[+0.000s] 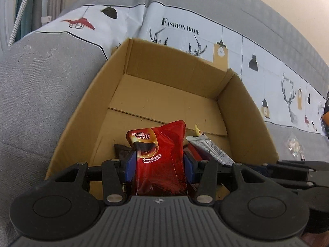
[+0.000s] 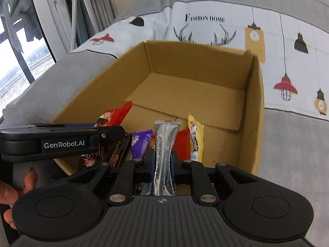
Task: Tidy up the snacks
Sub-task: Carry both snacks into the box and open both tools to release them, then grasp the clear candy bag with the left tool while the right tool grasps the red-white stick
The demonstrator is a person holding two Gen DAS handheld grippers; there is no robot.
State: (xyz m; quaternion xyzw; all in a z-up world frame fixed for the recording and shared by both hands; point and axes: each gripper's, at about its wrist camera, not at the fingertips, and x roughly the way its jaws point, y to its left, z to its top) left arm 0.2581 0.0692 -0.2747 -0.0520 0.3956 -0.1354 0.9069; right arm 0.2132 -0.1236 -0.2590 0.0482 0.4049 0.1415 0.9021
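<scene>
Nearest the left camera, a glossy red pouch [image 1: 160, 156] is pinched between the blue pads of the left gripper [image 1: 160, 164]. In the right view, a crinkled silver sachet [image 2: 164, 154] is squeezed to a narrow waist by the right gripper [image 2: 162, 164], whose jaws are nearly together. Both packets are held over the near end of the cardboard box [image 1: 246, 111], just above the snacks already lying there: a purple wrapper [image 2: 139, 142] and a yellow packet [image 2: 195, 135]. Each packet is probably best lowered until clear of the rim, then released onto the bare corrugated floor beyond, so nothing is crushed. Farther off, a loose clear-wrapped snack [image 1: 296, 146] is seen on the grey woven sofa [image 1: 41, 94], backed by a printed cloth [image 1: 185, 30].
</scene>
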